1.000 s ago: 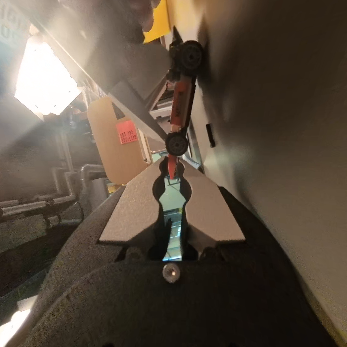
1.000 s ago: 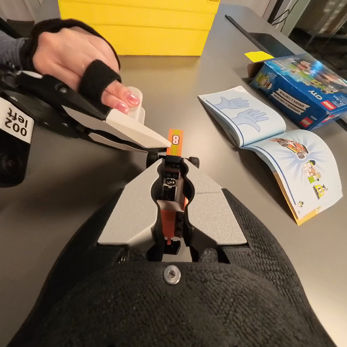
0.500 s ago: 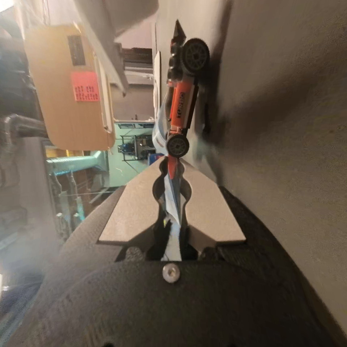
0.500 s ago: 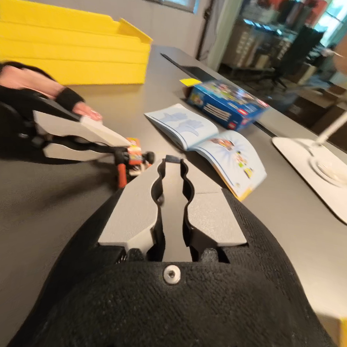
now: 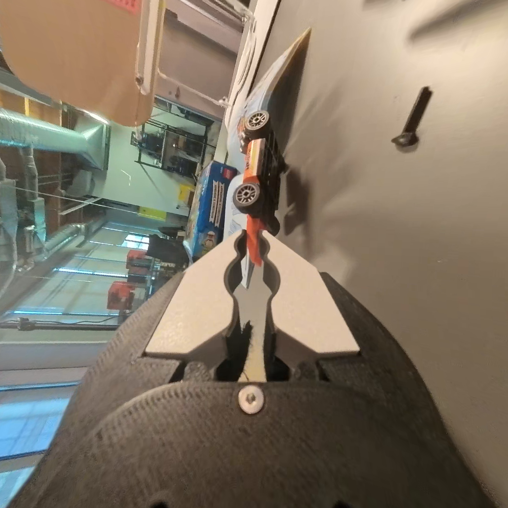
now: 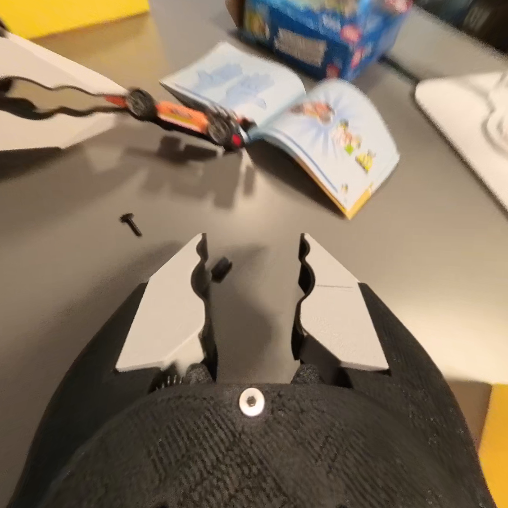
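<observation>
- Pinching the orange front fin of a toy car (image 5: 257, 167), the left gripper (image 5: 253, 233) was seen pressed together, the car lifted above the grey table (image 6: 82, 275).
- The right gripper (image 6: 253, 239) was held spread wide over a small black piece (image 6: 220, 268), untouched.
- A black pin (image 6: 131, 224) was left nearby.
- An open booklet (image 6: 316, 115) and a blue box (image 6: 324, 41) were found beyond the car.

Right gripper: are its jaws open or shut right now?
Open. The right gripper shows bare grey table between its fingers; a small black piece lies loose there, unpinched.

toy car (image 6: 181, 115) | orange-black, brick-built | orange front strip clamped in left tool (image 5: 253, 233) | over grey table (image 6: 82, 261)
</observation>
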`<control>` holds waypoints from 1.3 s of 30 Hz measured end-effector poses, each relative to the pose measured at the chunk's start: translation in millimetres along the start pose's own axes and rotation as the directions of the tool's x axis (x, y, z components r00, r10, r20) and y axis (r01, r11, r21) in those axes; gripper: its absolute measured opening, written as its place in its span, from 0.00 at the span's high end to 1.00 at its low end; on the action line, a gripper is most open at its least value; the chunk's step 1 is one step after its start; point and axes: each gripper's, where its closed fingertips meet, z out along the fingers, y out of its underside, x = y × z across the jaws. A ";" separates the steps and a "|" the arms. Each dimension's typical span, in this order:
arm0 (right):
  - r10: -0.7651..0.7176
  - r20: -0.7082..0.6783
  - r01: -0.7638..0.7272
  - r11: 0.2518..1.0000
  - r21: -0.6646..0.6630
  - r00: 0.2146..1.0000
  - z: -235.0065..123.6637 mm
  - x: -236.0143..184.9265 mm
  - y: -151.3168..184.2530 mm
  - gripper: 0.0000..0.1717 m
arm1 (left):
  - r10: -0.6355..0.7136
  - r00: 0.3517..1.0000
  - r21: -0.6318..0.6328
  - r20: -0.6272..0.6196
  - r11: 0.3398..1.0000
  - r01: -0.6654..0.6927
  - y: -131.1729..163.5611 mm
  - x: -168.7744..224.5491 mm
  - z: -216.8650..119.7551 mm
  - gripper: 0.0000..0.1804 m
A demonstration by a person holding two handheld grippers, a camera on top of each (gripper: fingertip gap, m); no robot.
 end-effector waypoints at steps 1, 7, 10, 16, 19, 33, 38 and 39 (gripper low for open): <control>-0.076 -0.010 0.077 0.995 0.056 0.997 -1.8 -6.3 -11.3 0.60 | 0.007 1.000 0.008 0.003 1.000 -0.007 -2.1 -0.2 -0.7 0.96; -0.559 -0.154 0.577 0.810 0.111 0.815 10.0 -56.2 -34.2 0.60 | 0.038 0.999 0.127 -0.001 0.991 -0.038 -26.9 3.9 -11.6 0.96; -0.636 -0.190 0.659 0.746 0.096 0.748 20.4 -67.1 -35.8 0.57 | 0.102 0.995 0.203 -0.008 0.974 -0.099 -42.3 12.5 -18.6 0.97; -0.762 -0.309 0.802 0.597 0.004 0.569 27.6 -62.0 -40.0 0.63 | 0.193 0.981 0.344 0.022 0.920 -0.189 -64.7 20.1 -36.0 0.97; -0.818 -0.349 0.867 0.498 -0.030 0.457 37.3 -63.4 -44.4 0.67 | 0.213 0.977 0.396 0.016 0.896 -0.201 -71.8 24.3 -42.4 0.97; -0.870 -0.383 0.914 0.383 -0.132 0.310 42.4 -62.7 -43.9 0.89 | 0.174 0.985 0.343 -0.019 0.926 -0.157 -63.3 26.3 -31.7 0.94; -0.849 -0.471 0.927 0.345 -0.148 0.240 31.0 -61.7 -58.2 0.90 | -0.142 0.961 0.338 -0.239 0.915 0.219 -64.0 11.7 -34.9 0.95; -0.844 -0.489 0.931 0.332 -0.154 0.220 28.4 -62.0 -61.4 0.91 | -0.198 0.942 0.342 -0.272 0.895 0.286 -64.1 7.9 -35.8 0.95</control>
